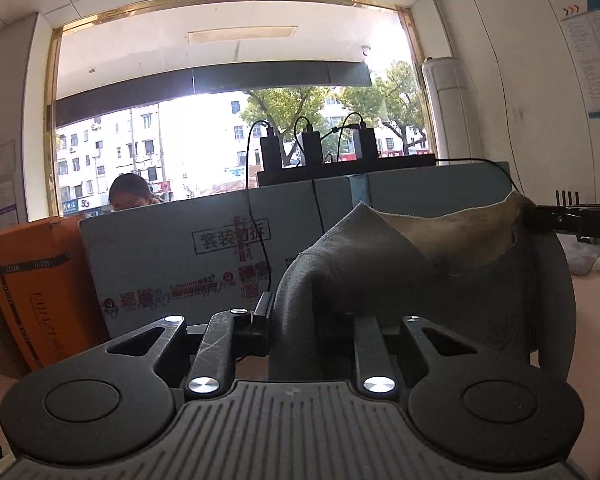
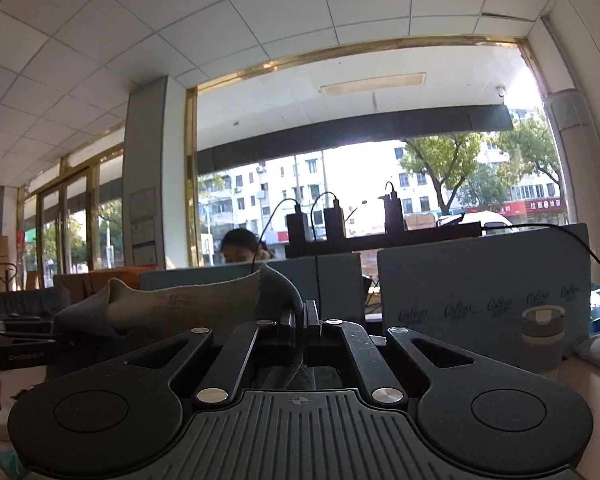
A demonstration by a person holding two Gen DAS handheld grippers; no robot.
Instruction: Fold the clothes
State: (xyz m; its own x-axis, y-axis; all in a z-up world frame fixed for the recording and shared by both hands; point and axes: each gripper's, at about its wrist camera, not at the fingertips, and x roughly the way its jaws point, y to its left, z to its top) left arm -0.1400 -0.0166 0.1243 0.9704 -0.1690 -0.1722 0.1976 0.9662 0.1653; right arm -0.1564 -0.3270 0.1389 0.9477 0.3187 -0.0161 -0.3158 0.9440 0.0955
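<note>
From the left wrist camera, the left tongs [image 1: 300, 312] are clenched on a grey cloth [image 1: 360, 268]. The cloth bunches up right in front of the tongs and hides most of their tips. It is lifted up in the air, above the pink bench [image 1: 596, 320]. Its top edge goes across to the right, where the lighter, tan inside of the cloth shows. There the right tongs [image 1: 534, 218] come in from the right edge and pinch the far corner. Behind the cloth stand a pale blue box [image 1: 180, 256] with red print and an orange box [image 1: 40, 288]. A person's head [image 1: 128, 192] peeks over the blue box.

From the right wrist camera, the right tongs [image 2: 300, 320] are shut tight on the grey cloth [image 2: 188, 308]. A thin fold of it is squeezed between the two tips. From there the cloth stretches away to the left, up in the air. At its left end the left tongs [image 2: 40, 332] grip it. On the right, a cup with a lid [image 2: 542, 336] stands on the bench [image 2: 596, 396], well apart from the cloth, in front of a blue box [image 2: 480, 280].
</note>
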